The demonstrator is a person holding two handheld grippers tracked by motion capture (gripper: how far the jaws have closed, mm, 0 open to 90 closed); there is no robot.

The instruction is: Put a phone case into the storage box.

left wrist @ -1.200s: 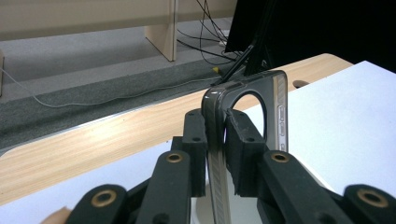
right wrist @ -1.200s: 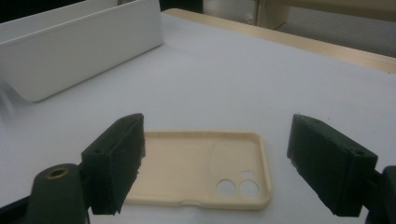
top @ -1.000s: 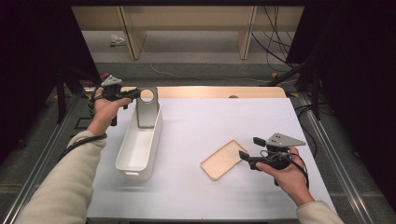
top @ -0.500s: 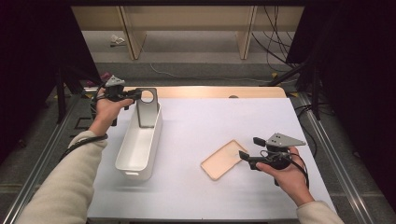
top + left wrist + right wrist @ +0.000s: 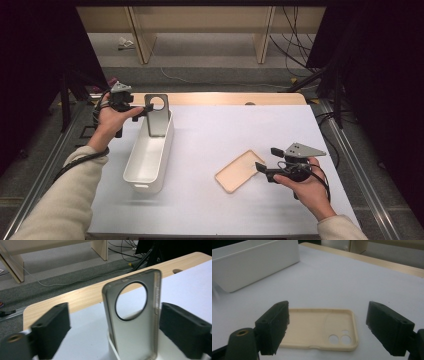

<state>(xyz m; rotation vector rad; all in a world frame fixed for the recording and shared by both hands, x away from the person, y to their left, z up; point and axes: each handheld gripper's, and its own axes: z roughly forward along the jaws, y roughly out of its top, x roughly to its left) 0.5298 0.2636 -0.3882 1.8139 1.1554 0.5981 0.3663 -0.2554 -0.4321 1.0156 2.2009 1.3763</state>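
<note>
Your bench (image 5: 215, 145) carries a long white bin (image 5: 150, 155) on its left half, set lengthwise away from you. A grey phone case (image 5: 157, 114) with a large round camera hole stands upright at the bin's far end, and a beige phone case (image 5: 239, 171) lies flat, open side up, on the bench's right half. Your left hand-held gripper (image 5: 142, 109) sits at the grey case with its jaws spread wide on either side, neither touching it. Your right hand-held gripper (image 5: 261, 167) rests low at the beige case's near edge, jaws wide apart, gripping nothing.
</note>
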